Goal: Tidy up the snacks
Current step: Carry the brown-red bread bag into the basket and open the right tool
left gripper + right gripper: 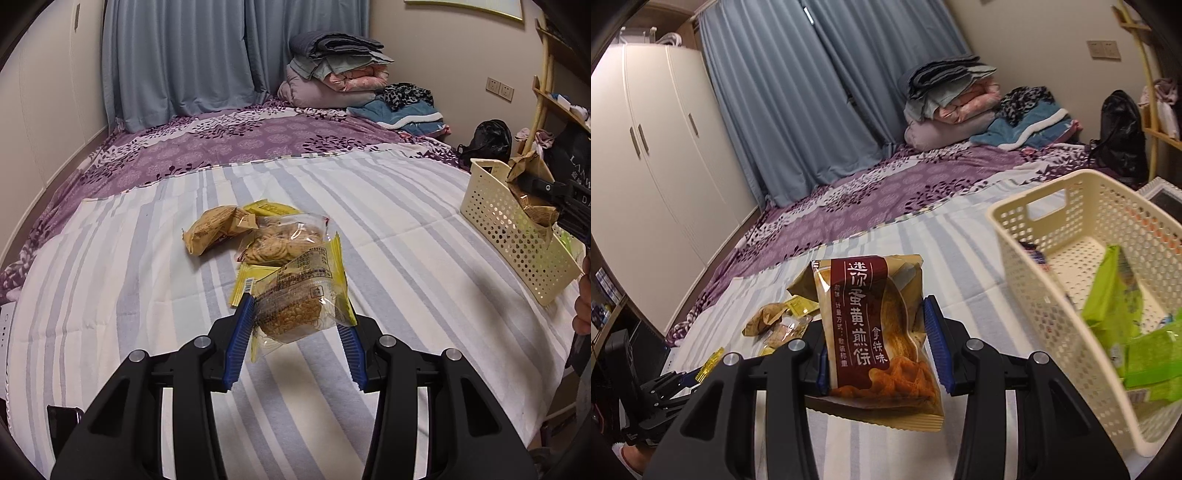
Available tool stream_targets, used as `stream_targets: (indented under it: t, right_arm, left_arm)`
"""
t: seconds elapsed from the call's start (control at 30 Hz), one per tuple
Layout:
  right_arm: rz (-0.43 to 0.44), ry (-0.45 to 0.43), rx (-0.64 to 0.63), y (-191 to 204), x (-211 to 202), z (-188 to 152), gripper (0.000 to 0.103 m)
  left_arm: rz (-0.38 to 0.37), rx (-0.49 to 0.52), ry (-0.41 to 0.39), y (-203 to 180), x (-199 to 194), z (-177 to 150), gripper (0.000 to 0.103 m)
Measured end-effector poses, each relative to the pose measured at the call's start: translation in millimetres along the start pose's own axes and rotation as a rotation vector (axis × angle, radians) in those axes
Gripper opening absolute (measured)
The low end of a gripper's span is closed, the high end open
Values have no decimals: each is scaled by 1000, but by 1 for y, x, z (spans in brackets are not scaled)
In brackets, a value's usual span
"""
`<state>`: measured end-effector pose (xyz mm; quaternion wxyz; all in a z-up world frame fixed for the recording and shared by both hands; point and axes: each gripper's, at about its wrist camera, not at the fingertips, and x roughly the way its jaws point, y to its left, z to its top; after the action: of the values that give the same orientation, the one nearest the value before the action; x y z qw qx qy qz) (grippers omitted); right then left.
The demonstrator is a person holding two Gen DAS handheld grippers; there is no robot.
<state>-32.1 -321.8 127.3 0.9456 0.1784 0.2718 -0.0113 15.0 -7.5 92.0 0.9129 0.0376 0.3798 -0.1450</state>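
In the left wrist view my left gripper is shut on a clear and yellow packet with a round biscuit, lifted above the striped sheet. Behind it lies a small heap of snacks: a tan packet, a clear bag of cookies and yellow sachets. In the right wrist view my right gripper is shut on a tan packet with a dark red label, held upright just left of the cream perforated basket. That basket holds green packets. The right gripper shows at the far right over the basket.
Folded quilts and clothes are stacked at the head of the bed by the blue curtains. A black bag sits beside a wooden shelf on the right. White wardrobe doors stand to the left of the bed.
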Motion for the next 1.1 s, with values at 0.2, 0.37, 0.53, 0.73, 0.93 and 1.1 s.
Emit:
stream_targets:
  t: [0.2,0.37,0.53,0.73,0.93,1.1]
  right_arm:
    - [-61,-60,38,-31,-31,4,43]
    - [-112,-102,79,-59,-52,8,43]
    - [-168,-134,112,-85,-69,8,43]
    - [-218,-154,146,-110,-79,9,43]
    - [-251,-157,178,-133,-80,12,43]
    - [-251,-165,225,-151,-82,7,60]
  left_arm:
    - [-13,28,-8,-16,-7,2,46]
    - [-23,49,-18,-30,-12,5,46]
    - [-36,70,-22,-44,-14,8,46]
    - [-51,100,-22,-58,-13,13,46]
    - [-60,120,-18,-70,-12,16,46]
    - [-65,134,-11,-78,-8,19,46]
